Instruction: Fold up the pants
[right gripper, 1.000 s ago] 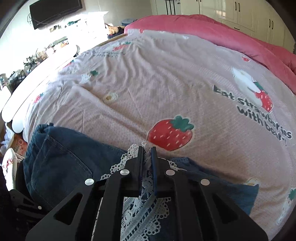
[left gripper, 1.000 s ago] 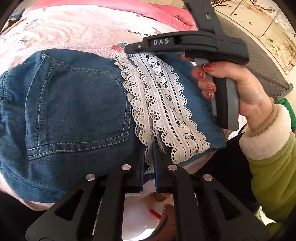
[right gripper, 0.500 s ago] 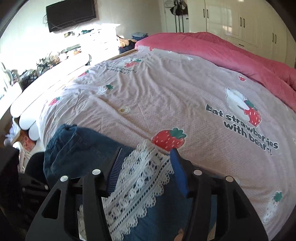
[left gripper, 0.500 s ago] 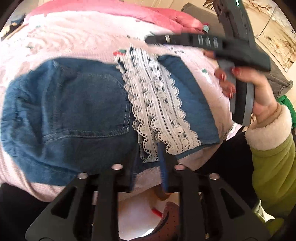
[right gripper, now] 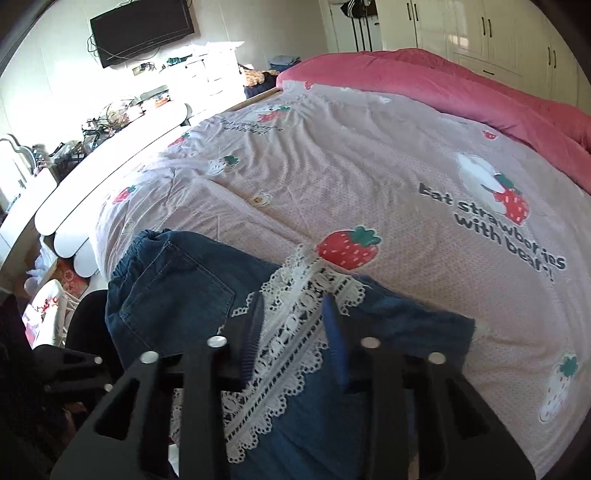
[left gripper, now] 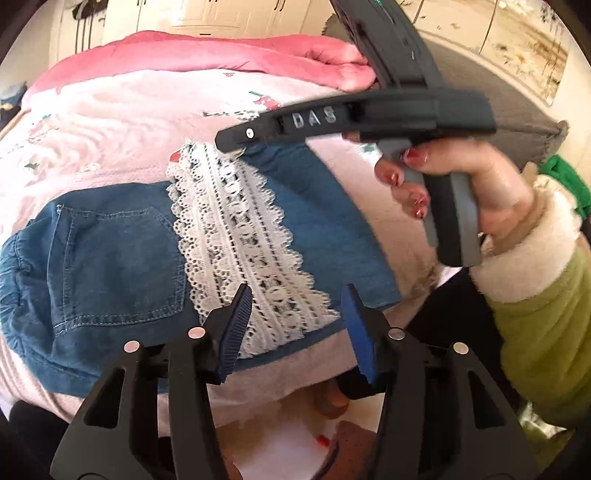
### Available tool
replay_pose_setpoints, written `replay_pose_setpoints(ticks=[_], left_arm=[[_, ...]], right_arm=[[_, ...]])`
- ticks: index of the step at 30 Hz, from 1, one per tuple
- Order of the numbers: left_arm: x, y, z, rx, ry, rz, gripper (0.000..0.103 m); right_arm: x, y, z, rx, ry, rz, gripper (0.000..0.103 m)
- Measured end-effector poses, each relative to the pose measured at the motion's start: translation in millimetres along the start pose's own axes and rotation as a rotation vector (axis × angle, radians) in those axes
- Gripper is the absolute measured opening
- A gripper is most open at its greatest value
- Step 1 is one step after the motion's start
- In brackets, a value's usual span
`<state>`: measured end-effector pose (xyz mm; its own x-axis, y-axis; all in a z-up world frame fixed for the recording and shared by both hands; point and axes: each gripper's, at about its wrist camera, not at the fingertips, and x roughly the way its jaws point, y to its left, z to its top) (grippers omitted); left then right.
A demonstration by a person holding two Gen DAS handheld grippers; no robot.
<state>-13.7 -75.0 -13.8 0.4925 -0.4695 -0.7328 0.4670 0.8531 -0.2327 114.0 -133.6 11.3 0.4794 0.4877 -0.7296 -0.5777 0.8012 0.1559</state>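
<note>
Folded blue denim pants [left gripper: 110, 258] with a white lace band [left gripper: 240, 221] lie near the front edge of the strawberry-print quilt [left gripper: 110, 129]. My left gripper [left gripper: 297, 306] hovers over the near end of the lace. Its jaws are opening, with nothing pressed between the pads. A hand [left gripper: 480, 192] holds my right gripper [left gripper: 232, 142] above the far end of the lace. In the right wrist view the pants [right gripper: 177, 291] and lace [right gripper: 291, 354] lie under my right gripper [right gripper: 291, 306]. Its jaws are closing, and the pads stand clear of the cloth.
A pink blanket [right gripper: 480, 92] is piled along the far side of the bed. A white curved board [right gripper: 110, 155] and a cluttered desk stand to the left, under a wall television [right gripper: 142, 29]. A green sleeve [left gripper: 535, 332] is at the right. The floor shows below the bed edge.
Both grippers let go of the lace hem and lifted off it. The left jaws spread apart. The right jaws sprang wide, then narrowed. The pants now lie flat on the quilt.
</note>
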Motion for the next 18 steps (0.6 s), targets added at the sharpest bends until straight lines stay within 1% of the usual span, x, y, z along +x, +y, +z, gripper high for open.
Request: replay_pose_setpoints(ticks=[1,2,4,6,7,9,11,13,15,17,18], left_arm=[[3.7,3.1,-1.4,-0.004,0.012,0.003,0.032],[10.8,6.5,-3.8,-0.016,0.040,0.012,0.026],[19.3,13.8,-9.1,-0.038,0.078,0.020,0.026],[25.9,22.4,-13.8,-0.074,0.098,0.004,0.026],[27.5,24.7,-14.8,-0.078,0.100,0.002,0.026],[28.7,26.9,-14.9,-0.078,0.100,0.001,0.026],[25.4,25.3,-17.7,-0.075,0.098,0.003,0.026],[24.9,24.9,-18.8,-0.079,0.095,-0.001,0.026],[18.3,26.5,-20.9,-0.089,0.084,-0.011,0.026],[3.8,29.0,-20.7,-0.082,0.052,0.000,0.026],[-2.7,30.4,-20.9,-0.076,0.038,0.011,0.026]], right_arm=[[5.0,0.4,1.9,0.002,0.008,0.004,0.019],[9.8,0.4,3.6,0.007,0.016,0.012,0.017],[22.5,-2.9,6.1,0.029,0.040,0.015,0.017],[38.1,-6.0,6.3,0.037,0.085,-0.017,0.017],[46.8,-7.0,5.1,0.035,0.112,-0.023,0.017],[58.3,-5.3,2.5,0.027,0.137,-0.044,0.016],[64.8,-1.5,1.4,0.006,0.148,-0.062,0.017],[62.9,-1.6,2.3,0.014,0.143,-0.058,0.018],[54.8,-3.2,3.7,0.030,0.119,-0.043,0.020],[40.6,-2.5,4.3,0.038,0.082,-0.030,0.033],[34.7,-0.9,4.4,0.036,0.067,-0.023,0.036]])
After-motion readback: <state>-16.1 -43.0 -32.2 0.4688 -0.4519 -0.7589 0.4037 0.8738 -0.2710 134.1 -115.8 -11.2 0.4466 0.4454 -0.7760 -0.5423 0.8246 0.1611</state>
